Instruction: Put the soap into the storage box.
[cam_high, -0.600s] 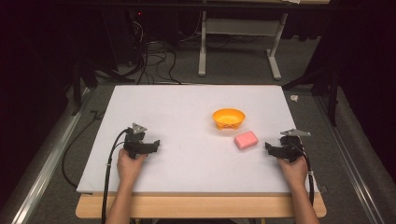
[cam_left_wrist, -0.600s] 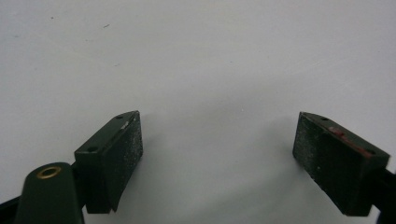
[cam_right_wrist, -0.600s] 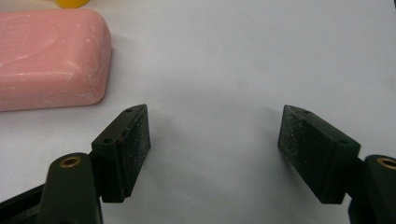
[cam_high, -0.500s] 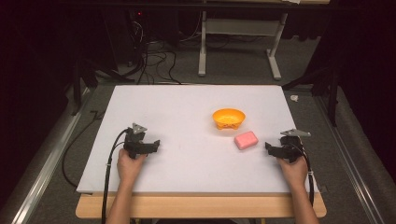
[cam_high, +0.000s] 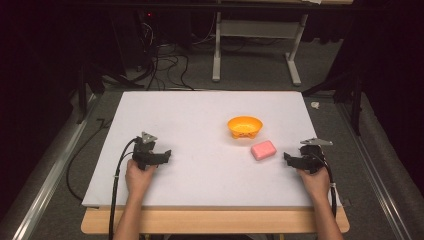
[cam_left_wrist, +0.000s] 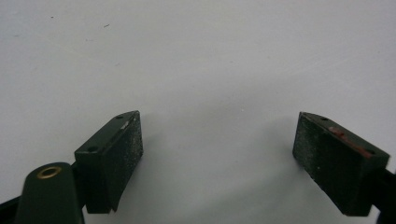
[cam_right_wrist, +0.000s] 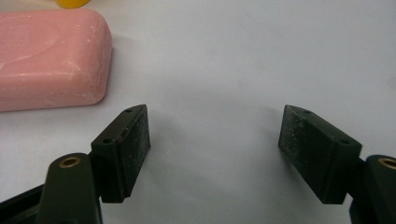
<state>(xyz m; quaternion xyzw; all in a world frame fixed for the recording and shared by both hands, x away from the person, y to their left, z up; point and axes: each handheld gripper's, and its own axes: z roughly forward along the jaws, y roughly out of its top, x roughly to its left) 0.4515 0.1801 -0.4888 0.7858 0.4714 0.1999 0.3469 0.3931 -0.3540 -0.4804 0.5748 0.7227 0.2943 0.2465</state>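
A pink bar of soap (cam_high: 263, 149) lies on the white tabletop (cam_high: 200, 110), just in front and to the right of an orange bowl (cam_high: 245, 126). My right gripper (cam_high: 288, 160) rests on the table a short way right of the soap, pointing toward it. In the right gripper view its jaws (cam_right_wrist: 215, 116) stand apart with bare table between them. The soap (cam_right_wrist: 51, 58) lies ahead and to the left, with the bowl's edge (cam_right_wrist: 72, 3) behind it. My left gripper (cam_high: 167, 156) rests at the front left. It is open (cam_left_wrist: 217, 123) over bare table.
Wooden table edge (cam_high: 210, 221) runs along the front. Cables (cam_high: 160, 70) and a metal stand (cam_high: 255, 30) sit on the floor behind the table. A black cable (cam_high: 117, 175) trails from the left gripper over the front edge.
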